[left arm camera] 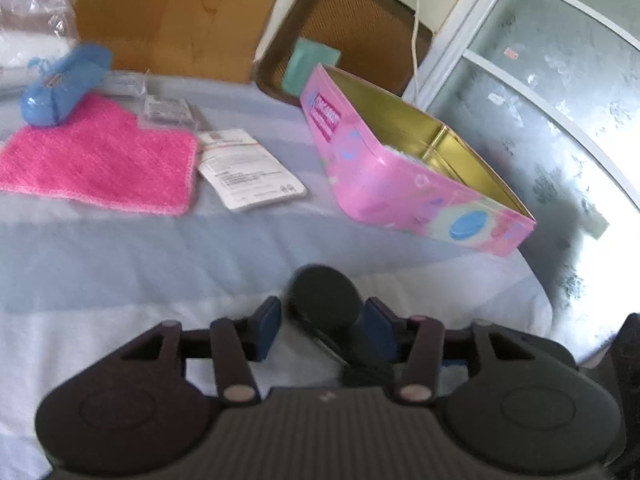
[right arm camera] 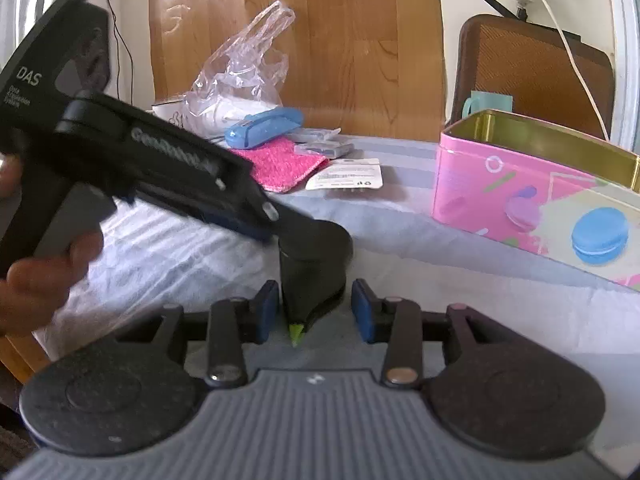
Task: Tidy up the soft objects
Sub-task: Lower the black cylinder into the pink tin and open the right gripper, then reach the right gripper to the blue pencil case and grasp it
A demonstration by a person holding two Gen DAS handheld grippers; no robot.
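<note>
A dark rolled soft object [left arm camera: 326, 300] lies on the pale blue bedsheet [left arm camera: 160, 248], between my left gripper's [left arm camera: 324, 324] wide-open fingers and against the right pad. In the right wrist view the same roll [right arm camera: 314, 264] sits between my right gripper's [right arm camera: 316, 312] open fingers, a yellow-green tip showing under it. The left gripper's body [right arm camera: 132, 160] reaches in from the left and touches the roll. The open pink tin [left arm camera: 404, 168] stands to the right and also shows in the right wrist view [right arm camera: 532, 200]. A pink knit cloth [left arm camera: 100, 160] lies at the left.
A blue pouch [left arm camera: 64, 84] rests on the cloth's far edge. A white paper card [left arm camera: 250, 170] and small clear packets [left arm camera: 168, 108] lie beside it. A plastic bag [right arm camera: 240, 68] sits by the wooden board [right arm camera: 320, 40]. A brown chair back [left arm camera: 352, 28] stands behind the tin.
</note>
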